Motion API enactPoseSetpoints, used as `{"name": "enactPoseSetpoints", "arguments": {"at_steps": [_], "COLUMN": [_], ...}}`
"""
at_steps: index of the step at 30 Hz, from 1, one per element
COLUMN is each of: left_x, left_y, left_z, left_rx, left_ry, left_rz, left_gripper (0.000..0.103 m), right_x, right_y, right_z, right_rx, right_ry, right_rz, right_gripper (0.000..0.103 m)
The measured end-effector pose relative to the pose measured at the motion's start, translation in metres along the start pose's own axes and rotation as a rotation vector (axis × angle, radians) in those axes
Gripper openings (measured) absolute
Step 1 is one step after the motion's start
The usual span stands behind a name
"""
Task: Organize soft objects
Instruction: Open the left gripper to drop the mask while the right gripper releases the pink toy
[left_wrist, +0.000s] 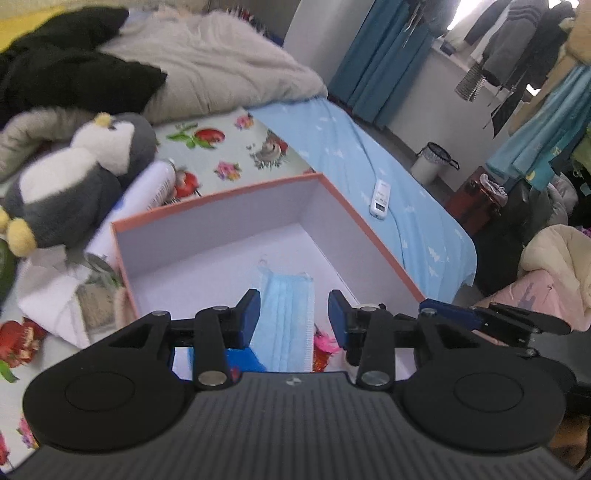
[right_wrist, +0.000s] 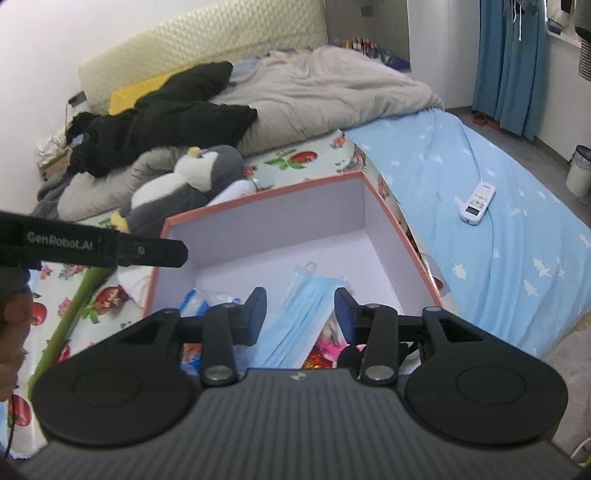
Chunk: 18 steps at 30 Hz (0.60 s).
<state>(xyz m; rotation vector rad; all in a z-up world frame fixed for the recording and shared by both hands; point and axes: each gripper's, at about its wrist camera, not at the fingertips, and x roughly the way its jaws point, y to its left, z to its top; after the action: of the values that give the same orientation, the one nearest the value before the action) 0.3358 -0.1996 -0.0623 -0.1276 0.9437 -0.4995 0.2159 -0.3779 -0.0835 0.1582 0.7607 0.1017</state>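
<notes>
An open box with an orange rim (left_wrist: 354, 218) (right_wrist: 391, 218) sits on the bed. A blue face mask (left_wrist: 286, 314) (right_wrist: 306, 317) lies inside it, beside a pink item (left_wrist: 325, 341) (right_wrist: 328, 341) and a blue-white packet (right_wrist: 199, 299). My left gripper (left_wrist: 294, 312) is open and empty above the mask. My right gripper (right_wrist: 300, 310) is open and empty above the box's near part. A grey-and-white penguin plush (left_wrist: 74, 177) (right_wrist: 184, 188) lies left of the box. The right gripper's finger shows at the left view's right side (left_wrist: 480, 317).
A white bottle (left_wrist: 151, 188) and white folded cloth (left_wrist: 55, 295) lie left of the box. A remote (left_wrist: 380, 199) (right_wrist: 476, 203) lies on the blue sheet. A black garment (right_wrist: 166, 118) and grey blanket (right_wrist: 325, 88) are behind. Bins (left_wrist: 432, 162) stand on the floor.
</notes>
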Motion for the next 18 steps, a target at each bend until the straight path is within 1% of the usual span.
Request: {"name": "enactPoseSetpoints", "arguments": {"at_steps": [3,8,12,15,18], "left_x": [-0.019,-0.051,-0.076,-0.096,-0.112], "left_y": [0.001,-0.002,-0.003,-0.007,-0.009], "left_z": [-0.016,-0.046,-0.067,-0.084,-0.101], "left_rx": [0.033,0.074,0.086,0.107,0.111], "left_ry": [-0.042,-0.111,-0.171,-0.218,-0.249], "left_rz": [0.022,0.045,0.05,0.079,0.077], "left_gripper": [0.046,0.046,0.046,0.046,0.046], "right_x": [-0.014,-0.033,-0.045,-0.051,-0.054], "right_y": [0.008,0.026,0.036,0.045,0.053], "right_z": [-0.009,-0.025,-0.038,-0.049,-0.061], "right_rx": [0.001,-0.024,-0.018,-0.025,-0.021], "right_ry": [-0.038,-0.096,-0.126,-0.144,-0.147], "right_rz": [0.02,0.027,0.048,0.051,0.059], "right_gripper": [0.044,0.044,0.044,0.044,0.044]}}
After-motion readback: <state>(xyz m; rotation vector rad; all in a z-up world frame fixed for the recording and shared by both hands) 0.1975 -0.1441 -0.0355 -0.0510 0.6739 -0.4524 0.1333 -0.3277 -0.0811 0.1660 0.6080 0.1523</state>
